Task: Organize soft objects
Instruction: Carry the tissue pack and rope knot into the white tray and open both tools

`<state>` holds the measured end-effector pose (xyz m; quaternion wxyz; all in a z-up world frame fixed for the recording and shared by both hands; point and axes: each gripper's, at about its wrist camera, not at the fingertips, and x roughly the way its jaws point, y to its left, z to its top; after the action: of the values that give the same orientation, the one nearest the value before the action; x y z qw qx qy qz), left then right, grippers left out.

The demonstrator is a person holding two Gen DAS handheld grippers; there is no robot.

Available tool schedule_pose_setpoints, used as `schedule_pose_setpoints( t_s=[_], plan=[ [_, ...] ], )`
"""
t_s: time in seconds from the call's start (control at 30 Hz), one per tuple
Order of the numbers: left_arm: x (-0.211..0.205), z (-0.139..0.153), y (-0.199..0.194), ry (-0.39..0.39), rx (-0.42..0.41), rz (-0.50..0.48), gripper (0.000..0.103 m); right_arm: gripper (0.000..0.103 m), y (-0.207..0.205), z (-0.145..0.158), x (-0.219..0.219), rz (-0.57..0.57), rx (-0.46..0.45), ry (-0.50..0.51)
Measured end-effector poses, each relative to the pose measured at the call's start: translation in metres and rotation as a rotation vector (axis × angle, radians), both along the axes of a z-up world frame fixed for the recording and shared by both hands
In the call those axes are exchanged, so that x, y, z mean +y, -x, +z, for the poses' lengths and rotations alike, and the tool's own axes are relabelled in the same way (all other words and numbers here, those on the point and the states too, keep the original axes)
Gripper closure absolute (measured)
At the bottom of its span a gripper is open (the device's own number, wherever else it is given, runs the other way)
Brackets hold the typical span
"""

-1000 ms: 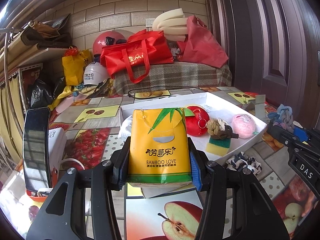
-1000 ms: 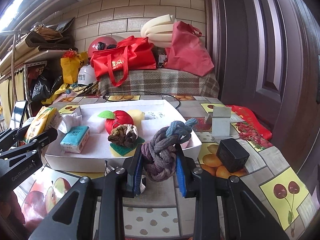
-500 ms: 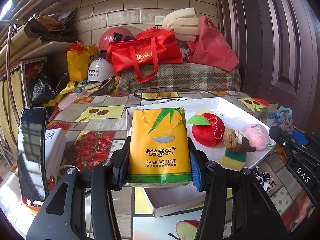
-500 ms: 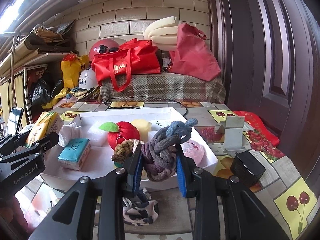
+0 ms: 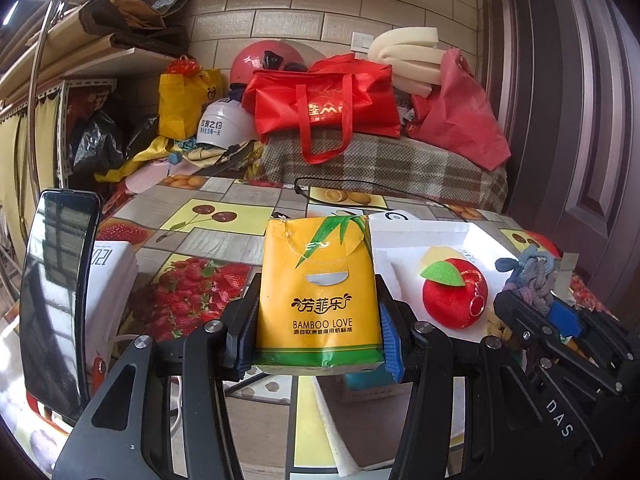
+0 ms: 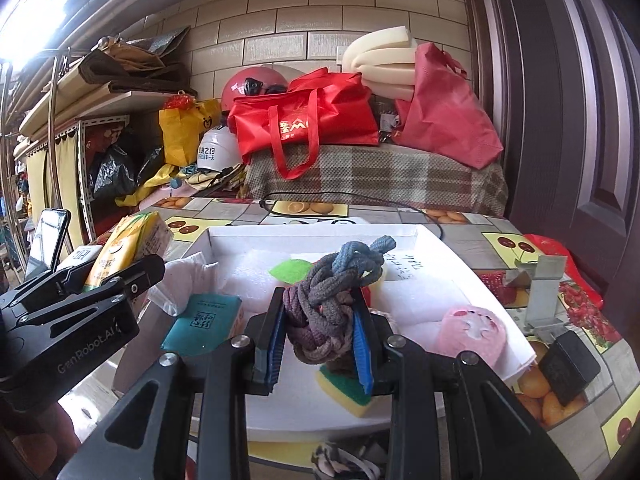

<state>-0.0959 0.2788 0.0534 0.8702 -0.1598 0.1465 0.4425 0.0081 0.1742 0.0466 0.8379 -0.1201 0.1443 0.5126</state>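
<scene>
Tray: white, shallow, on the fruit-print table; I place everything else by it.
Left gripper: mine, clamped on the sides of the tissue pack, which it holds upright above the tray's near left corner.
Right gripper: mine, squeezed nearly closed on the rope knot, over the tray's near middle.
Tissue pack: yellow, soft-sided, not yet inside the tray.
Rope knot: grey and blue braid, bulging out above the pads.
In the tray: red plush apple at the centre, teal packet on the left, pink puff on the right, sponge at the near edge, directly under the knot.
Risk, crowding: I judge free floor in the tray is scarce; the knot released here would land on the sponge and could roll out over the low near wall.
Risk, pack: set down on the corner wall, it would tip outward.
Risk, collision: my two grippers sit close together, so lowering both at once could knock them together.
</scene>
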Motion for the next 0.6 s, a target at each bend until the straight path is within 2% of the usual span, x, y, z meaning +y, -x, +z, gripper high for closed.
schedule_pose_setpoints(
  t_s=[0.1, 0.23, 0.53, 0.6],
  plan=[
    [0.007, 0.0, -0.001, 0.003, -0.001, 0.013, 0.053, 0.073, 0.004, -0.002, 0.015, 0.014, 0.001, 0.027],
    [0.009, 0.0, -0.012, -0.015, 0.032, -0.016, 0.053, 0.073, -0.001, -0.005, 0.026, 0.002, 0.037, 0.046],
    [0.023, -0.003, -0.033, 0.028, 0.069, -0.085, 0.053, 0.072, -0.009, -0.007, 0.028, -0.034, 0.085, 0.063],
    [0.021, -0.003, -0.038, 0.014, 0.089, -0.095, 0.053, 0.072, -0.011, -0.007, 0.028, -0.05, 0.09, 0.059]
  ],
)
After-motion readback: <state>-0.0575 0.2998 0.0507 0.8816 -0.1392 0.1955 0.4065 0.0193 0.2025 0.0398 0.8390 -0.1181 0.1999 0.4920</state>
